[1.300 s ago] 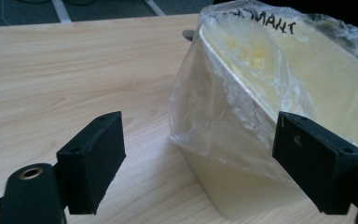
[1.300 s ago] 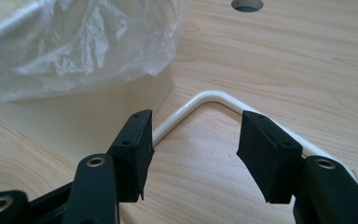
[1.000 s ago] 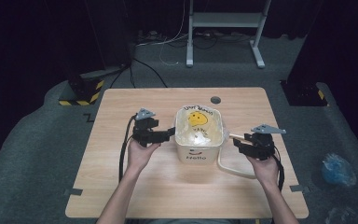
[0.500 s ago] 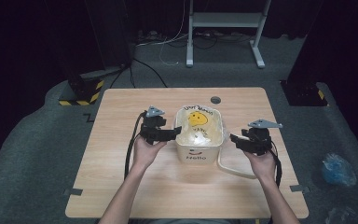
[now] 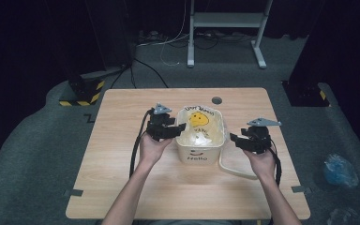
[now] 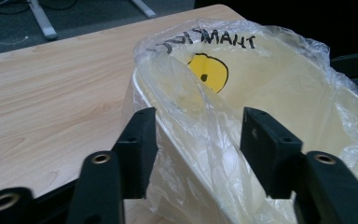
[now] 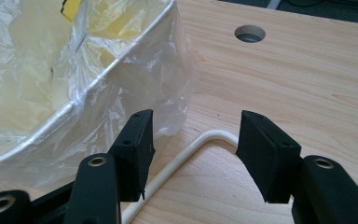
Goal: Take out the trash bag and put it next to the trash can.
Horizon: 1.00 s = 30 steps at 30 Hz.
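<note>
A: High view: your bin (image 5: 200, 149) stands mid-table, bag (image 5: 201, 127) draped in it.

B: Left gripper view: your left gripper (image 6: 196, 140) has just been closing, jaws straddling bag and rim, not pinching.

A: Right gripper view: your right gripper (image 7: 193, 147) is half-open, empty above the handle (image 7: 177, 164). Lining unfinished.

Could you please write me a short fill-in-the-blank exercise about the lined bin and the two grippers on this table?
1. The clear plastic bag lining the cream plastic bin bears a yellow ____ face.
2. The left gripper has its jaws astride the bin's ____, with bag film between them.
3. The word printed on the bin's front is ____.
4. The cream handle lies on the wooden table below the ____ gripper.

Missing words: smiley; rim; Hello; right
</note>
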Each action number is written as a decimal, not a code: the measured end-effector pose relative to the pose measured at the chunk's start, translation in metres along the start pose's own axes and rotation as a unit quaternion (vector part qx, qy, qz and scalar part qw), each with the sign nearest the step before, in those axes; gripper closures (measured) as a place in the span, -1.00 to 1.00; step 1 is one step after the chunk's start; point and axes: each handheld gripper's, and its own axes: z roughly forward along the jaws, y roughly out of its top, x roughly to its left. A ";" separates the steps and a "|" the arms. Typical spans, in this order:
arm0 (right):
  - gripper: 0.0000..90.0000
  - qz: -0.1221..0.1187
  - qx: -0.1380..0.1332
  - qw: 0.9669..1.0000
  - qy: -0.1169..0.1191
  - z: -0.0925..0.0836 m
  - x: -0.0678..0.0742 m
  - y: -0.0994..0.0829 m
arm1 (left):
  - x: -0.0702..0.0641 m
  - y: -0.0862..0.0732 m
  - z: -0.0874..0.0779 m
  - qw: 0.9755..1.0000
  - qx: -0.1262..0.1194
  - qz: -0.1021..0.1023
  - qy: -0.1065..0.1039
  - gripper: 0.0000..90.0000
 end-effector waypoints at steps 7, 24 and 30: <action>0.03 0.003 0.001 1.000 0.002 0.000 -0.001 0.001 | 0.000 0.003 0.004 1.000 0.013 0.007 0.009 0.44; 0.03 0.001 -0.013 1.000 0.008 -0.011 0.002 0.014 | -0.009 0.010 0.008 0.999 0.016 0.043 0.029 0.97; 0.02 0.002 -0.024 1.000 0.019 -0.014 0.004 0.021 | -0.009 0.011 0.009 0.999 0.005 0.031 0.009 0.98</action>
